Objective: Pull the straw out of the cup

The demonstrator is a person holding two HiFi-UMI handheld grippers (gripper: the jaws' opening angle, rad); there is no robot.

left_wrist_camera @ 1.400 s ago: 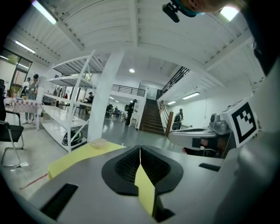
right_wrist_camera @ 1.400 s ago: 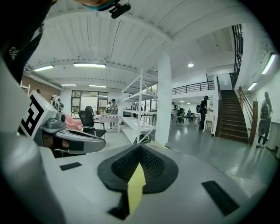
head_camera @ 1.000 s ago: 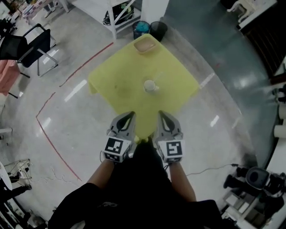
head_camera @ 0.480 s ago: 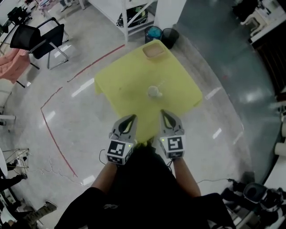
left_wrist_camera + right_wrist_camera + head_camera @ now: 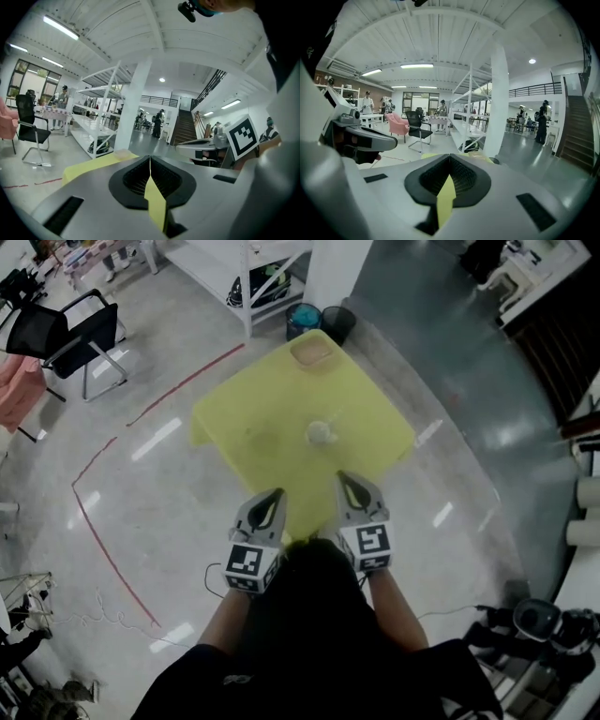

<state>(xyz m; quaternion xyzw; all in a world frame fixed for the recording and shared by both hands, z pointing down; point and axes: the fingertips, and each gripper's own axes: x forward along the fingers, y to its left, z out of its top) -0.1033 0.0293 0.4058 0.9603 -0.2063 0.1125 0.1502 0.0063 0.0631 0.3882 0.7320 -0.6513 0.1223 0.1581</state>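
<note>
Over the near corner of the square yellow-clothed desk (image 5: 253, 427) I hold my left tongs (image 5: 274, 493) and right tongs (image 5: 345, 478) clenched and empty, well apart from the small white cup (image 5: 321, 433) near its middle, whose straw is too small to make out.

Yellow table (image 5: 272, 442), tan tray (image 5: 312, 353) at its far corner, black chair (image 5: 61, 329), white shelving (image 5: 239, 268)

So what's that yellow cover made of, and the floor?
Cover: probably cloth or a thin plastic sheet. It looks matte, and its corners droop down. Floor: hard and glossy, maybe polished concrete or a coating. Bright streaks of reflected light shine on it.
</note>
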